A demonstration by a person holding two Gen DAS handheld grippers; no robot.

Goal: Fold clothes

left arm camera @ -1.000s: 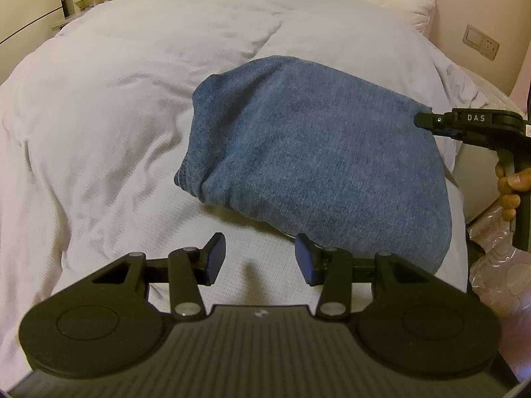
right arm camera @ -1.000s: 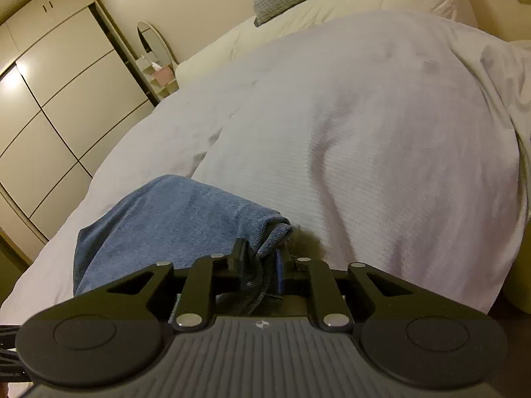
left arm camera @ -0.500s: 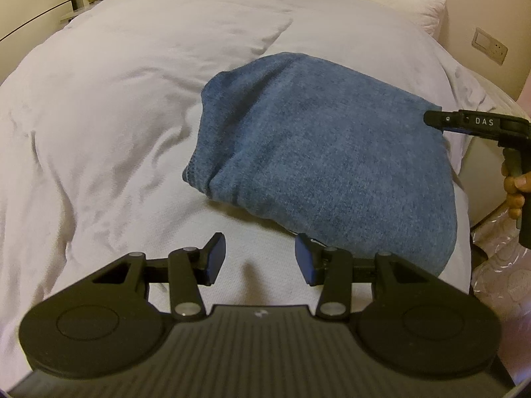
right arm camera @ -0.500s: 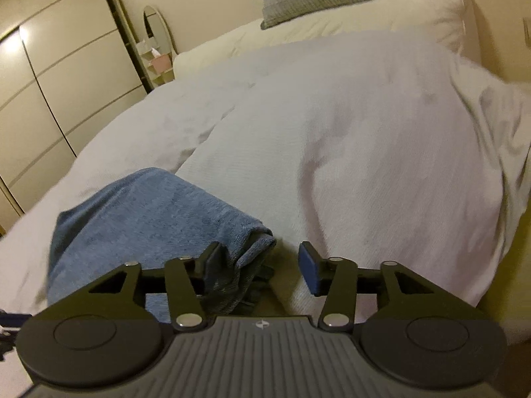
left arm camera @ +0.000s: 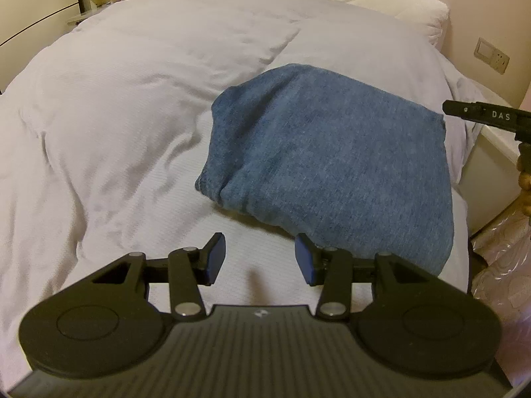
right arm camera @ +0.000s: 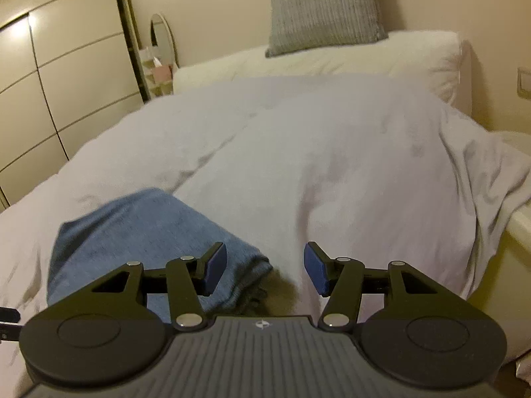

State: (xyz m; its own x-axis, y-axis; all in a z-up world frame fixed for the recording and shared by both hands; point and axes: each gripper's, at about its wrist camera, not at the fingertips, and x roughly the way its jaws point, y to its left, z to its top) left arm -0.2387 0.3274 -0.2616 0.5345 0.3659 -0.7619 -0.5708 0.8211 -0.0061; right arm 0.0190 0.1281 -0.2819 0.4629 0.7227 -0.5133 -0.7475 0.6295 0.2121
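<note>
on the bed (left arm camera: 132, 106), white duvet cover: one folded blue garment (left arm camera: 332, 152), a compact bundle lying toward the right edge of the mattress, rounded fold facing the left wrist camera. left claw (left arm camera: 260, 258): blue pads spread apart, empty, just short of the garment's near edge, over bare duvet. right claw (right arm camera: 265, 265): pads spread apart, empty, its left pad over the garment's corner (right arm camera: 245, 265), contact cannot be told; the tool's black side marked "das" shows at the right of the left wrist view. cream pillow (right arm camera: 332, 59) at the head of the bed, grey cushion (right arm camera: 323, 6) leaning above it. wardrobe doors (right arm camera: 66, 76) to the left.
</note>
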